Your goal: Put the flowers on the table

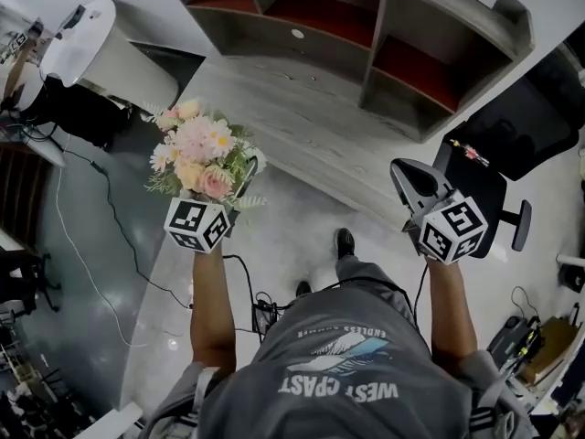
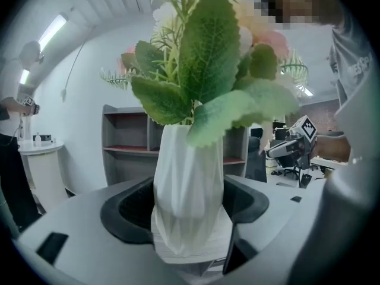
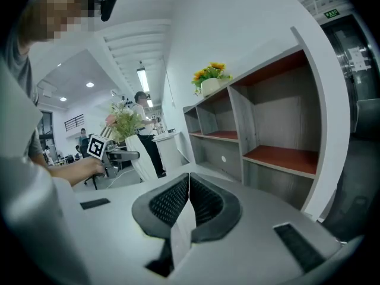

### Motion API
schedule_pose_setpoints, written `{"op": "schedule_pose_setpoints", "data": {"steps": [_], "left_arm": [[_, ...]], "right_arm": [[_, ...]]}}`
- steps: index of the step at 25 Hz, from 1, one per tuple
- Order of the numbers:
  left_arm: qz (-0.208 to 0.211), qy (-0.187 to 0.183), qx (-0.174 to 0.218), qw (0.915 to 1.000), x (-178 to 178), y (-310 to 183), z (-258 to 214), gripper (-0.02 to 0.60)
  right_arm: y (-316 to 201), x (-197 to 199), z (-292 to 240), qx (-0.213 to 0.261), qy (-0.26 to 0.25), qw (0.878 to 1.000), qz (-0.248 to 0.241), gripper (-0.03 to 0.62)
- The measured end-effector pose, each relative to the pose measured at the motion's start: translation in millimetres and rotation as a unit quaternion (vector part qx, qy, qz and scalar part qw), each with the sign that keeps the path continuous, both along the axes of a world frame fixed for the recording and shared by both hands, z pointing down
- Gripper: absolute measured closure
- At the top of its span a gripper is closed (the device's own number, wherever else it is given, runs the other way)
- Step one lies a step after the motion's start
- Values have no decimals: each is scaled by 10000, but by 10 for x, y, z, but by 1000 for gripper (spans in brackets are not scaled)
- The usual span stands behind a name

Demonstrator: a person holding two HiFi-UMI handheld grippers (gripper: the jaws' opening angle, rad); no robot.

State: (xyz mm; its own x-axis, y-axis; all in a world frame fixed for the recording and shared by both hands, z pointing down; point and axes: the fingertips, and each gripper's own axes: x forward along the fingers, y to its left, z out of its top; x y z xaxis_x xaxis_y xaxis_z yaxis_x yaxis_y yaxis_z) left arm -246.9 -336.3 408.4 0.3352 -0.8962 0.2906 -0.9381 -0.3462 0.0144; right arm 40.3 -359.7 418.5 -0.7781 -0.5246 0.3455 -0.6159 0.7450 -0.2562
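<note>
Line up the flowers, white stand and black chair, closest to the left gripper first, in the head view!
1. The flowers, held in the left gripper.
2. The white stand, up at the left.
3. The black chair, far across on the right.

Layout, taken from the table [image 1: 311,126]: shelf unit [image 1: 384,35] behind it; flowers [image 1: 201,154] in a vase [image 2: 189,189], between the left gripper's [image 1: 228,195] jaws, near its left end; right gripper [image 1: 416,183] before its right part; chair [image 1: 498,154] to its right.
</note>
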Motion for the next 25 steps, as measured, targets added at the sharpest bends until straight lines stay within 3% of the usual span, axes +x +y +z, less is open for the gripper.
{"op": "schedule_pose_setpoints", "data": {"steps": [25], "left_arm": [[-95, 309, -426, 9986, -51, -1292, 1329, 227]], "right_arm": [[-232, 264, 765, -733, 569, 9954, 220, 565]]}}
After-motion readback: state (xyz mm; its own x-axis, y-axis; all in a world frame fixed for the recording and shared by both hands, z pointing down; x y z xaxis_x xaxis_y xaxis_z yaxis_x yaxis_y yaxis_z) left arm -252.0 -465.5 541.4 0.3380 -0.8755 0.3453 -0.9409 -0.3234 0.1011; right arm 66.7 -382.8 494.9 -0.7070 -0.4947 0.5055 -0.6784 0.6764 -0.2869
